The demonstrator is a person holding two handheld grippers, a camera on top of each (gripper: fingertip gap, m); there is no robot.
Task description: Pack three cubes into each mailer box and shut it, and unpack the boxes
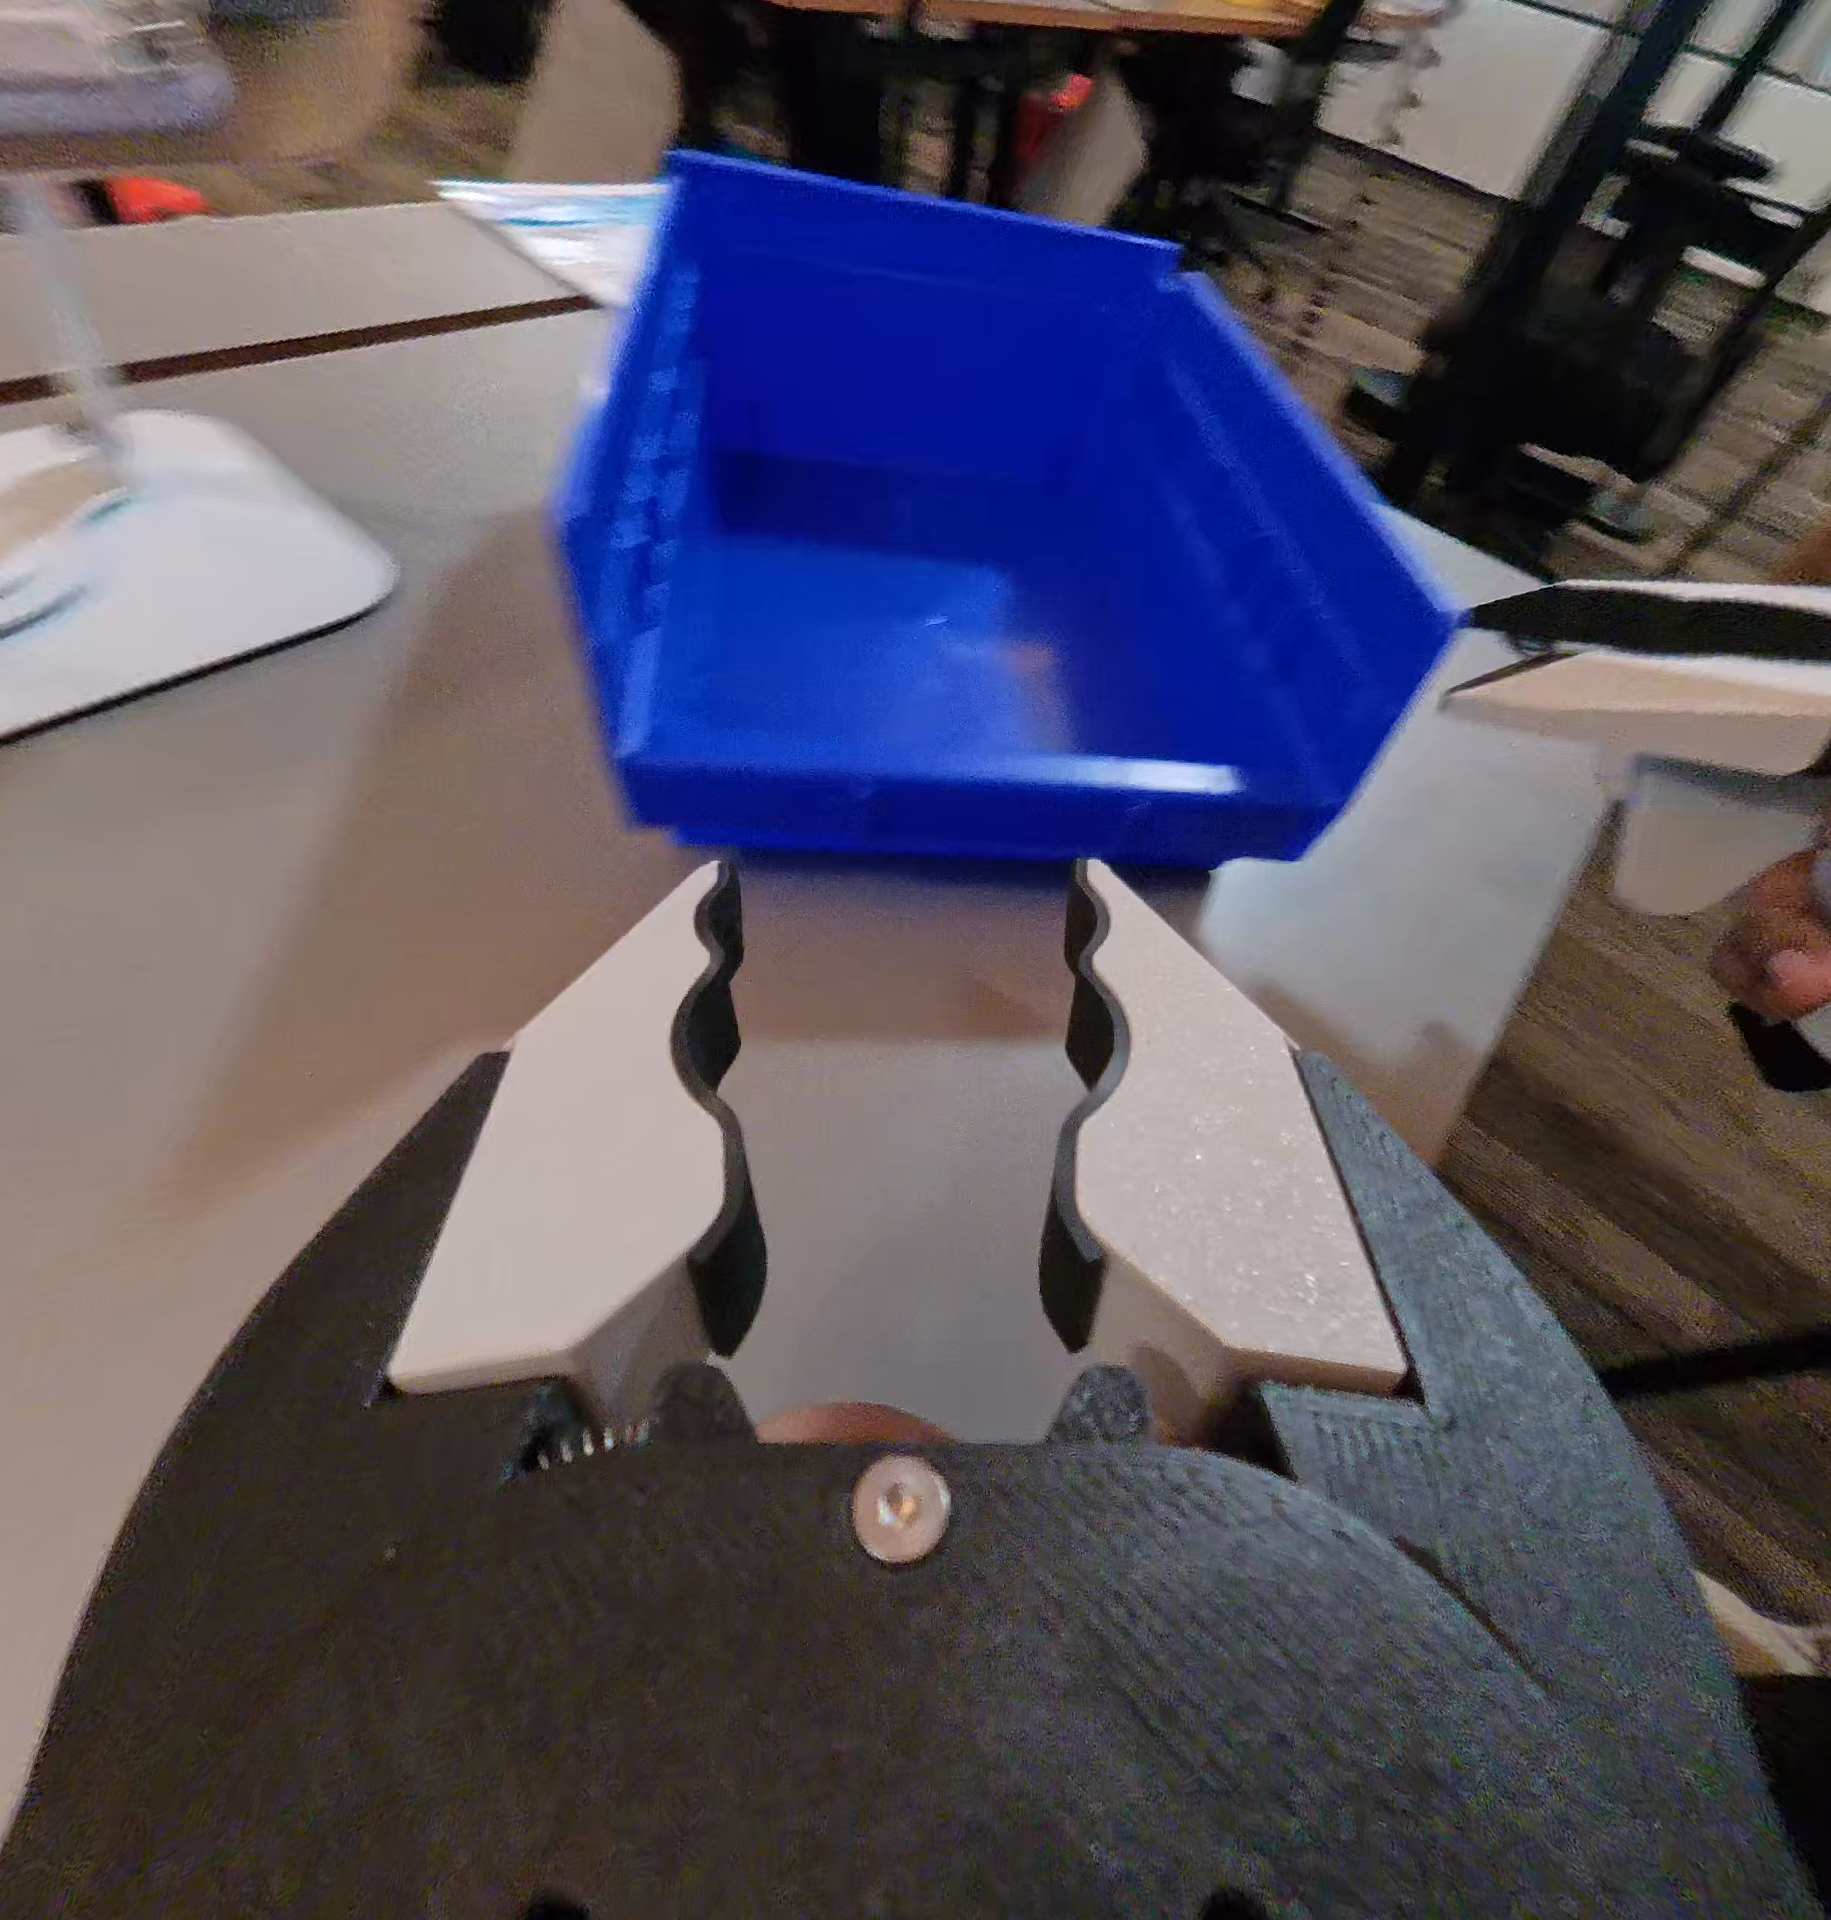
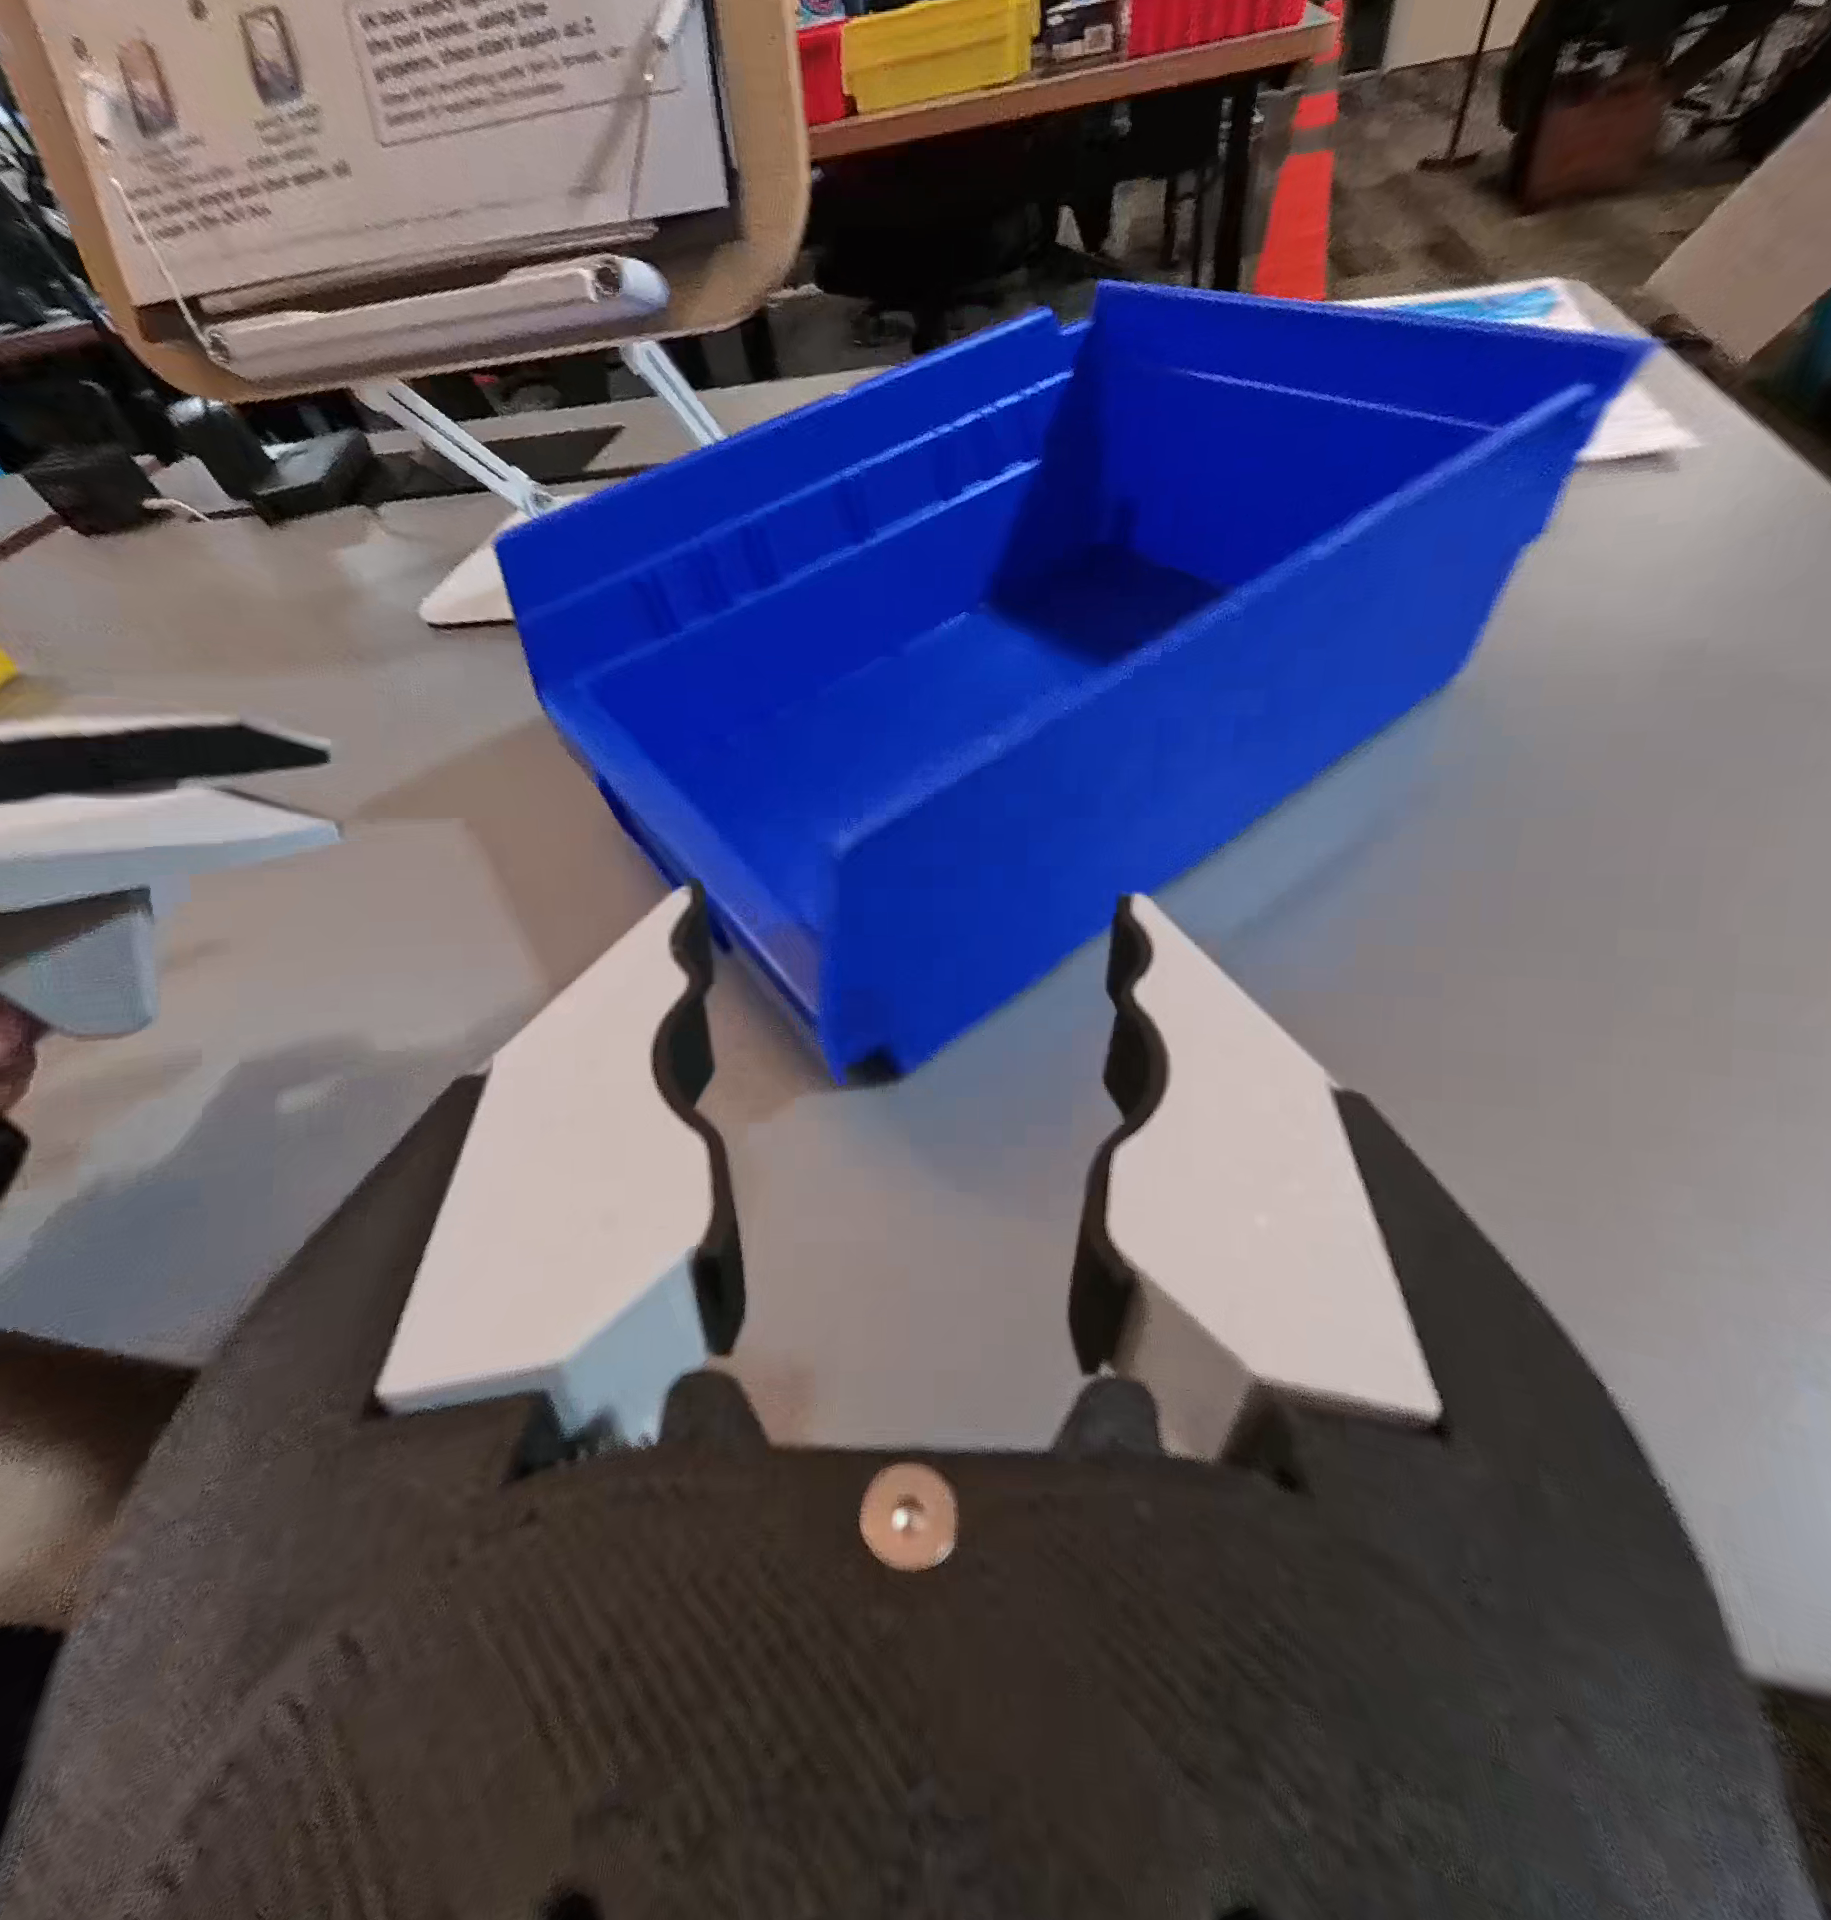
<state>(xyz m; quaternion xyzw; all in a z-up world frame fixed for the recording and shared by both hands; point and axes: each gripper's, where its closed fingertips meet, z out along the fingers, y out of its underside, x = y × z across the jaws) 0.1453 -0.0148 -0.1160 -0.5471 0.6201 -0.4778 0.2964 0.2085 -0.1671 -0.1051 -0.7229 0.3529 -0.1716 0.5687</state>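
While both grippers hang over the grey table (image 2: 1513, 935), nothing is held. Left gripper (image 1: 903, 883): jaws parted wide, empty, tips just short of the bin's low front lip. Blue bin (image 1: 952, 540) sits mid-table, empty, long axis running away from the left camera, open front toward it; in the right view it lies diagonally, near corner toward the right gripper (image 2: 911, 914), whose jaws are also wide apart, empty.

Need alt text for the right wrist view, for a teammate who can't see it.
An empty blue bin sits on a grey table, just beyond the open right gripper. The left gripper reaches in from the left edge; a stand holding a paper sheet is behind.
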